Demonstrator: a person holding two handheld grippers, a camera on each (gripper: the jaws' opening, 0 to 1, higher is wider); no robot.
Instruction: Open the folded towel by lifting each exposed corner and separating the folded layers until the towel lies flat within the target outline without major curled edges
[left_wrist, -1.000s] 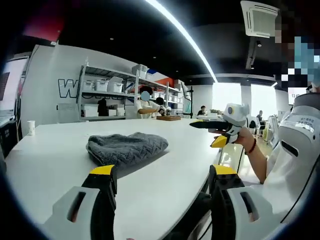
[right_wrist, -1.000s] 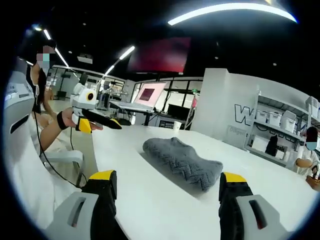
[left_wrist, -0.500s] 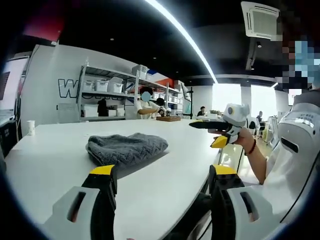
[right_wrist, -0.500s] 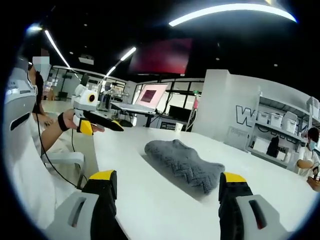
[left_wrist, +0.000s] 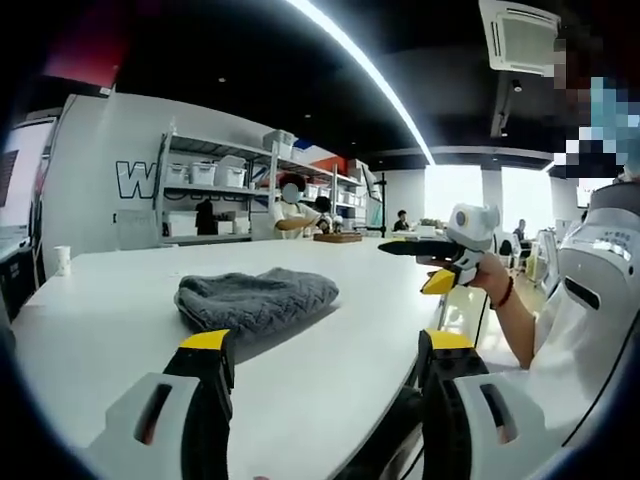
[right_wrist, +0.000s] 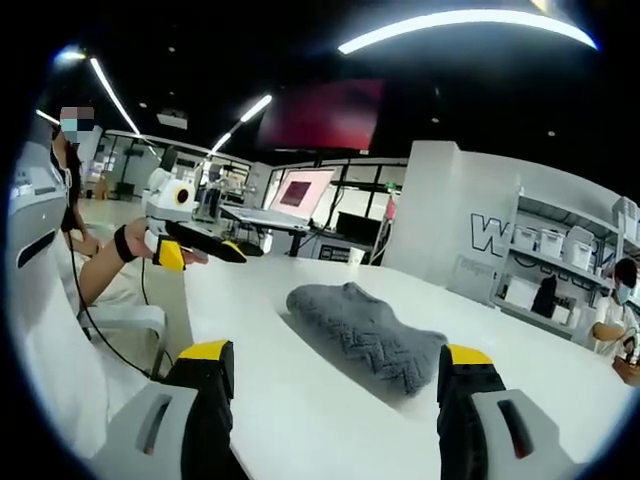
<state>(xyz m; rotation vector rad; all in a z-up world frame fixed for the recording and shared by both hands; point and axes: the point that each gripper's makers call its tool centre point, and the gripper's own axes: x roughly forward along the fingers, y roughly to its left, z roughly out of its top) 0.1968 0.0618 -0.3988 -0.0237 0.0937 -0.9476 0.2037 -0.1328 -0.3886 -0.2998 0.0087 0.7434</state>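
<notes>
A folded grey towel (left_wrist: 258, 299) with a zigzag knit lies on the white table (left_wrist: 110, 320), beyond my left gripper (left_wrist: 325, 355), whose yellow-tipped jaws stand open and empty near the table's edge. In the right gripper view the same towel (right_wrist: 365, 335) lies ahead of my right gripper (right_wrist: 335, 365), also open with nothing between its jaws. The right gripper (left_wrist: 440, 262) shows at the right of the left gripper view, held in a hand above the table edge. The left gripper (right_wrist: 195, 243) shows at the left of the right gripper view, likewise off the towel.
A small white cup (left_wrist: 62, 257) stands at the table's far left. Shelves with white bins (left_wrist: 215, 185) line the wall behind, with people near them. A person's sleeve and body (left_wrist: 585, 300) sit close at the right. A laptop (right_wrist: 285, 200) rests on a farther table.
Both views have shifted only slightly with the hands. The towel lies as before and both grippers stay open and apart from it.
</notes>
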